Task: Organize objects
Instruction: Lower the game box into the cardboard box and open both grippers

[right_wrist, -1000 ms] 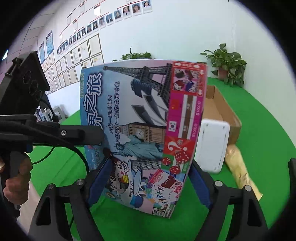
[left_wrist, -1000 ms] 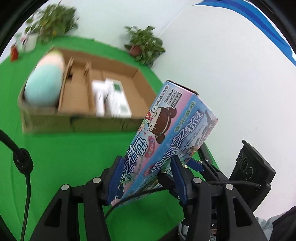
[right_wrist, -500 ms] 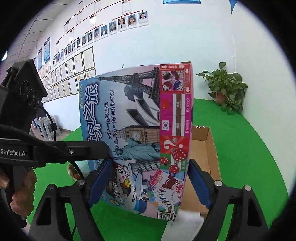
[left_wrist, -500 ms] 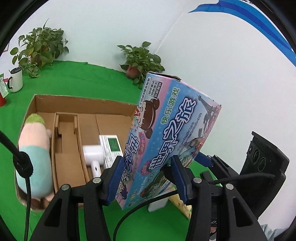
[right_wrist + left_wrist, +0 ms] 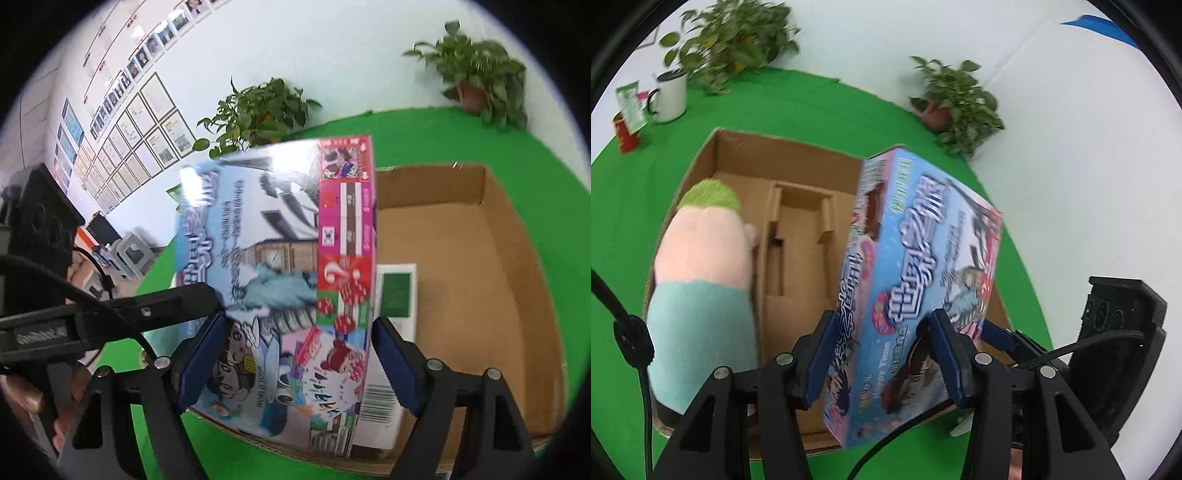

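A colourful board-game box (image 5: 923,277) (image 5: 280,258) hangs tilted over the open cardboard box (image 5: 783,155) (image 5: 443,184). My left gripper (image 5: 882,332) is shut on the game box's narrow sides near its lower end. My right gripper (image 5: 299,332) is shut across its wide printed face. Inside the cardboard box a pink, green and teal plush toy (image 5: 701,266) lies in the left compartment. A cardboard divider (image 5: 798,236) stands in the middle. A white box with a green label (image 5: 397,291) lies on the floor, partly hidden behind the game box.
The cardboard box sits on a green cloth (image 5: 812,99). Potted plants (image 5: 956,103) (image 5: 258,110) stand along the white wall. A white mug (image 5: 670,96) and a red can (image 5: 626,133) are at the far left. A hand (image 5: 22,398) holds the left gripper.
Both grippers have carried the game box toward and over the cardboard box, which now lies close below. The game box has rolled a little while still gripped.
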